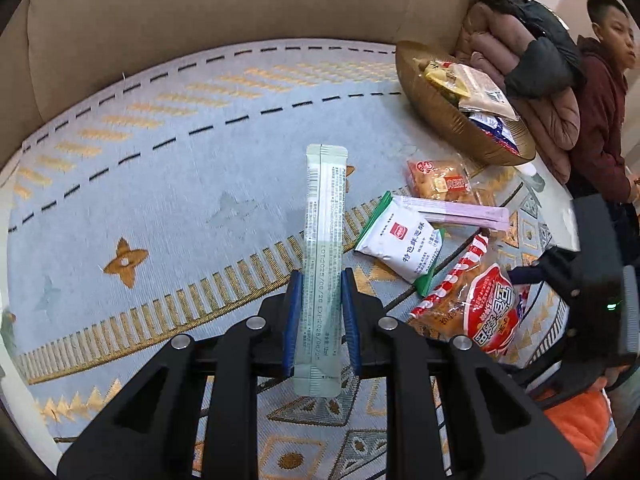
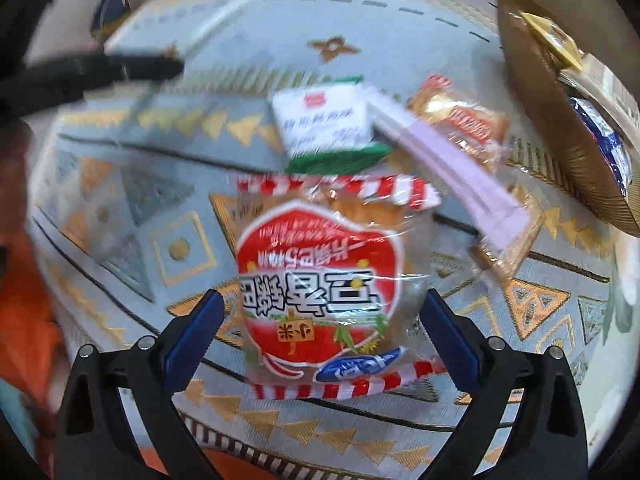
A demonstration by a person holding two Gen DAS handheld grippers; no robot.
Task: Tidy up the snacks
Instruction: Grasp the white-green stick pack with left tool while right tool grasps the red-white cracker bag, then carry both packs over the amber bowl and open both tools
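Pale-blue patterned cloth [image 1: 168,184] covers the table before a beige sofa [image 1: 200,0]; my left claw [image 1: 322,312] pinches a green stick packet [image 1: 324,240], the snack bowl [image 1: 448,116] far right. From the right wrist, my right claw [image 2: 320,320] gapes around a red-striped cracker bag [image 2: 320,280] lying on the cloth.

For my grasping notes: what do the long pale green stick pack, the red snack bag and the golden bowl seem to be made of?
Pale green stick pack: matte, opaque plastic or foil laminate, judging by its flat sealed ends; the left gripper holds it.
Red snack bag: thin glossy clear plastic film; glare and wrinkles show, contents visible.
Golden bowl: finely ribbed, metallic sheen; metal or painted plastic, unclear.
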